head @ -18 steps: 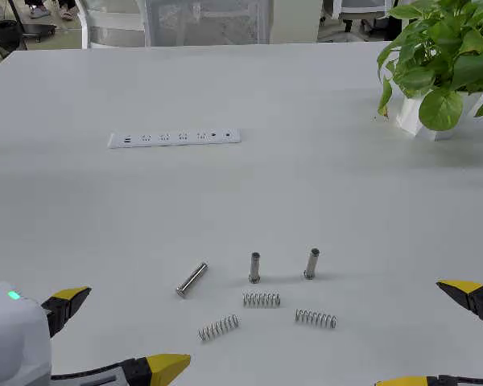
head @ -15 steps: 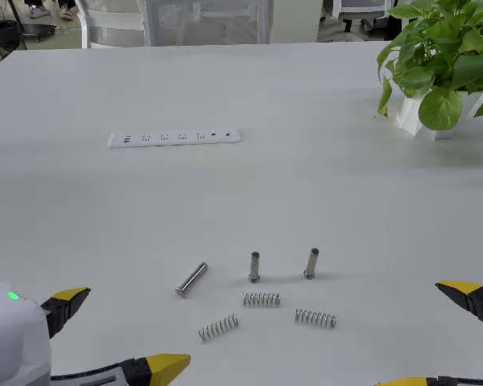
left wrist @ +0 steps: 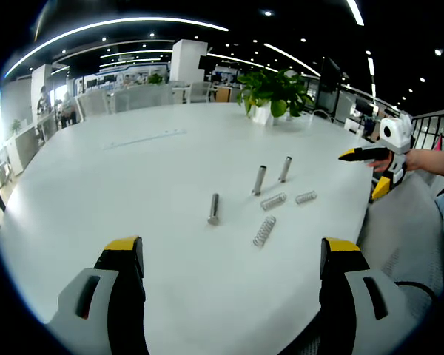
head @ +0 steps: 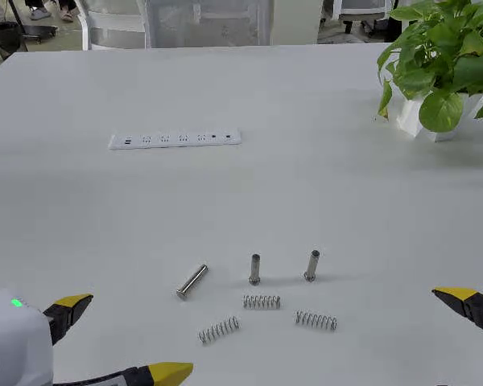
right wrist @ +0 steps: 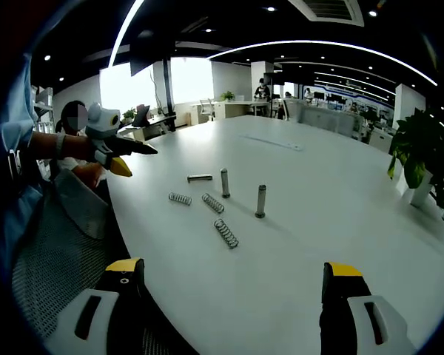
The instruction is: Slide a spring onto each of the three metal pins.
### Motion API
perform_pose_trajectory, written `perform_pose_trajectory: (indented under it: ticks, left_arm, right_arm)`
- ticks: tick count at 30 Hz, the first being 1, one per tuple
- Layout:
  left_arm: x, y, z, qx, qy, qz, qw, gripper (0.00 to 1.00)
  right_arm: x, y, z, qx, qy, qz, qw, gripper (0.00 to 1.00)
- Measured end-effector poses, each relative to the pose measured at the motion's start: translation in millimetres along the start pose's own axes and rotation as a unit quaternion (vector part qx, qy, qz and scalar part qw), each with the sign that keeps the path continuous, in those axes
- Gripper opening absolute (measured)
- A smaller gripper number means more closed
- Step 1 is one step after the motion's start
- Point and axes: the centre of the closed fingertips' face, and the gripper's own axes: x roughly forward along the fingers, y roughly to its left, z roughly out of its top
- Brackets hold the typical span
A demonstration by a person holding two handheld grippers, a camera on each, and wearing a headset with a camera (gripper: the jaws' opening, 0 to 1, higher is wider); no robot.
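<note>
Left gripper has its jaws wide with nothing in them, and so does the right gripper. Both are at the near edge of the table, apart from the parts. Left pin lies flat; middle pin and right pin stand upright. Left spring, middle spring and right spring lie loose just in front of the pins, none on a pin. Power strip and plant are further back.

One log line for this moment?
upright pins: two | lying pin: one | springs: three, loose on table | left tool: open | right tool: open
</note>
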Motion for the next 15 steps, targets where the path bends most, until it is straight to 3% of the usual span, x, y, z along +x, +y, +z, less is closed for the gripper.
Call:
perform_pose_trajectory:
  ticks: [9, 15]
  left_arm:
    - [3.1, 0.8, -2.9, 0.008, 0.011, -0.007, 0.9999, 0.99]
    - [9.1, 9.9, 3.1, 0.032, 0.023, -0.009, 0.9992, 0.99]
  right_arm:
    - [3.1, 2.4, -6.4, 0.002, 0.012, 0.009, 0.9999, 0.99]
    - [4.7, 1.7, -6.2, 0.003, 0.015, 0.010, 0.9998, 0.99]
